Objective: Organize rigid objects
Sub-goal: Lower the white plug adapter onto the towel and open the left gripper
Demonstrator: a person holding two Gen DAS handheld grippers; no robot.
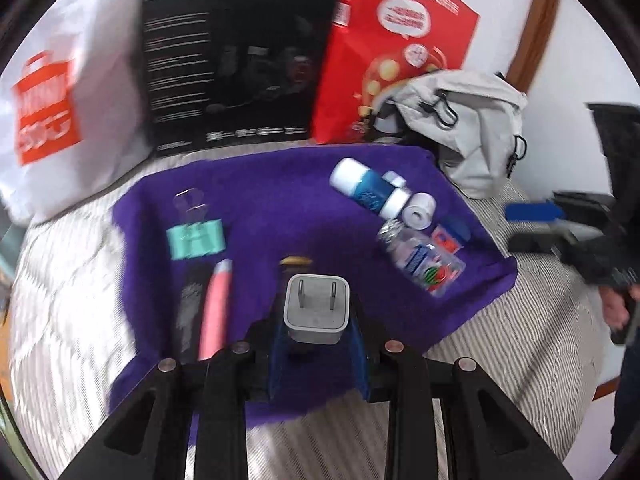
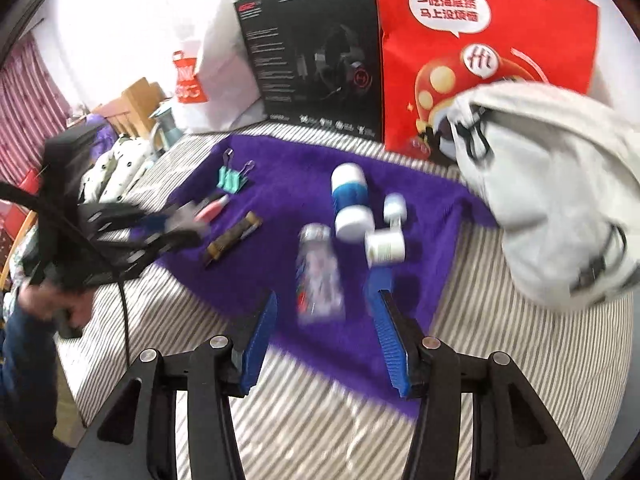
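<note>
My left gripper (image 1: 316, 312) is shut on a white plug charger (image 1: 316, 306), prongs facing forward, held just above the purple cloth (image 1: 280, 200). On the cloth lie a teal binder clip (image 1: 195, 240), a pink pen (image 1: 216, 308), a white-and-blue bottle (image 1: 368, 188), a small white roll (image 1: 418, 210) and a clear bottle (image 1: 424, 260). My right gripper (image 2: 324, 312) is open over the cloth's near edge. The clear bottle (image 2: 318, 272) lies just ahead between its blue fingers (image 2: 260, 340), untouched. A small white bottle (image 2: 384, 244) sits by the right fingertip.
The cloth lies on a striped bed cover (image 2: 500, 360). A black headset box (image 2: 316, 60), a red bag (image 2: 480, 52) and a white bag (image 1: 60, 100) stand behind. A grey backpack (image 2: 560, 200) crowds the right side. A brown-gold bar (image 2: 236, 240) lies left of the bottles.
</note>
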